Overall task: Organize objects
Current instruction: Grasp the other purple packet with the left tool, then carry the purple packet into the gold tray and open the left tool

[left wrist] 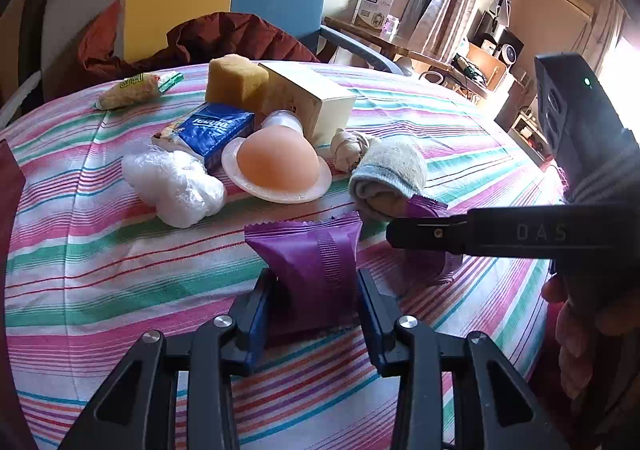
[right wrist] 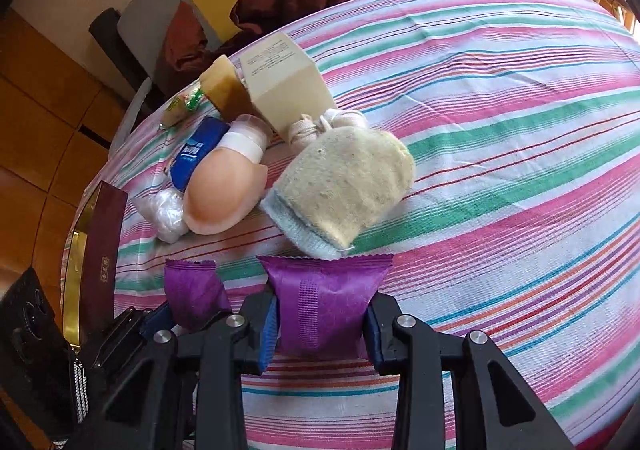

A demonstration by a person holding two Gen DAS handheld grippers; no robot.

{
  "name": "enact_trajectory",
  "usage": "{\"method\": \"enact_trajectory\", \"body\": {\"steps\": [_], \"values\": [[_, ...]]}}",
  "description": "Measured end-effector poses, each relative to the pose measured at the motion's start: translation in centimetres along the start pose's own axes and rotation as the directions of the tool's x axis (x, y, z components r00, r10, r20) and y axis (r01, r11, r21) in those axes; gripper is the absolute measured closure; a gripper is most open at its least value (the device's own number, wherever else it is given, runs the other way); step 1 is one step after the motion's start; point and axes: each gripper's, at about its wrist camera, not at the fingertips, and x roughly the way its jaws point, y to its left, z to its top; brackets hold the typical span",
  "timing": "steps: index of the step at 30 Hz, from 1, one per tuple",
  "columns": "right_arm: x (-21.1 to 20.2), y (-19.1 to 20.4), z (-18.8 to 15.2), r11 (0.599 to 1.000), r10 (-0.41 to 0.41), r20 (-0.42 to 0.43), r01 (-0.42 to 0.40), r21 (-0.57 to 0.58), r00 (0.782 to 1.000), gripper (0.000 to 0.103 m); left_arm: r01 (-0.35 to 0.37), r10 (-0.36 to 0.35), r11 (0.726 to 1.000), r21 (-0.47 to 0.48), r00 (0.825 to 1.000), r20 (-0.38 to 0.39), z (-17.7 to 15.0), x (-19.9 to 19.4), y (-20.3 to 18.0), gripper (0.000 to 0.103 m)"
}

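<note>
I read "DAS" embossed on the right claw (left wrist: 400, 236) arm. Blue tissue pack (left wrist: 216, 130) shows upside-down script, unreadable. Cream box (right wrist: 280, 82) has fine print, too small.

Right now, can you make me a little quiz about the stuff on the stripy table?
1. True or false: each hand-held gripper, the left and the right, is shut on a purple snack packet.
2. What lies right behind the right packet? A) rolled sock B) blue tissue pack C) yellow sponge
3. Fill in: the yellow sponge sits beside a cream-coloured ____.

Key
1. True: the left grips its packet, the right grips the other.
2. A, the rolled sock.
3. Box: the cardboard box on the striped tablecloth.
</note>
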Motion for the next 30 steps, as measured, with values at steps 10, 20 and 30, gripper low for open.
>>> {"method": "enact_trajectory", "body": {"steps": [10,20,30], "values": [[0.9,2.4,-0.7,0.99,-0.04,-0.008,0.038,-0.138,0.999,0.069,-0.016,0.017,0.999,-0.041,0.999,0.042,-1.0,-2.9,1.1,0.064],[0.8,2.2,-0.6,0.989,-0.038,-0.007,0.037,-0.142,0.999,0.068,-0.034,0.05,0.993,-0.116,0.99,0.135,-0.2,-9.2,4.7,0.064],[1.0,3.1,-0.9,0.988,0.079,-0.016,-0.081,-0.134,0.997,0.069,-0.136,0.177,0.955,-0.265,0.975,0.136,0.5,-12.3,12.4,0.064]]}}
